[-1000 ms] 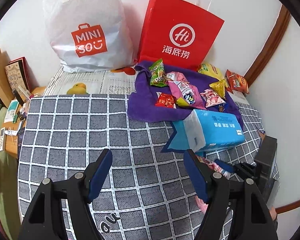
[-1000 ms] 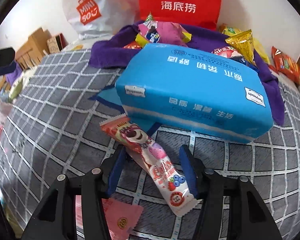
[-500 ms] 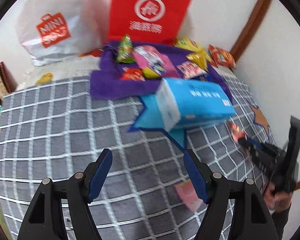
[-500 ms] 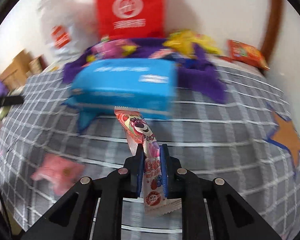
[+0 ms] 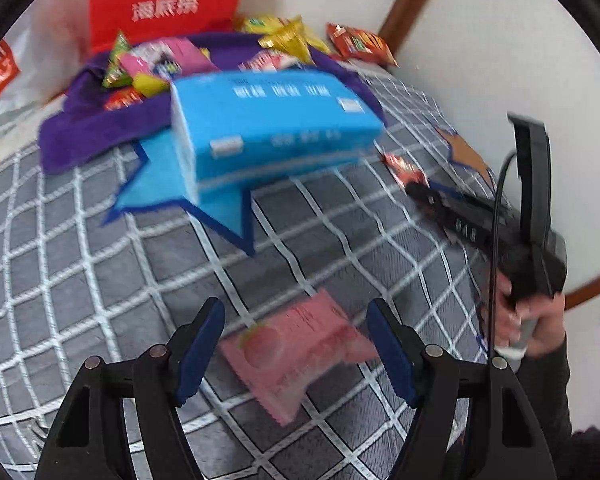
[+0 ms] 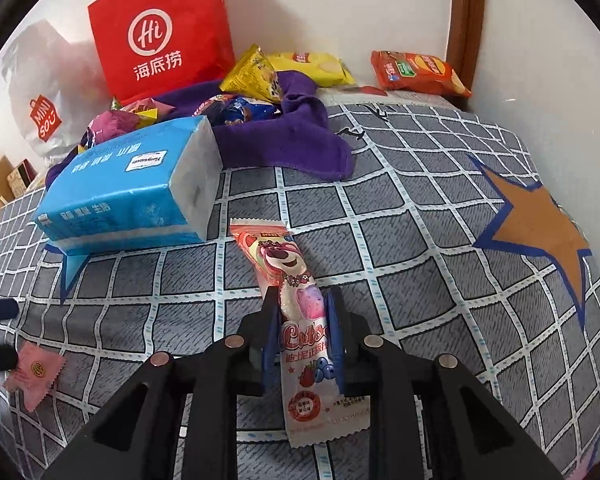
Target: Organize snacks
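much bare checked blanket (image 6: 400, 216) (right side)

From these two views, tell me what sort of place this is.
Probably a bedroom at home: a checked, star-patterned bedspread set against the wall, a Haidilao paper bag and a Miniso shopping bag behind.

The bedcover (image 6: 400, 240) looked like matt woven cloth; the purple towel (image 6: 300, 140) was fuzzy. The snack bar (image 6: 296, 292) and tissue pack (image 6: 128, 192) wore glossy plastic film, the red bag (image 6: 160, 36) smooth paper.
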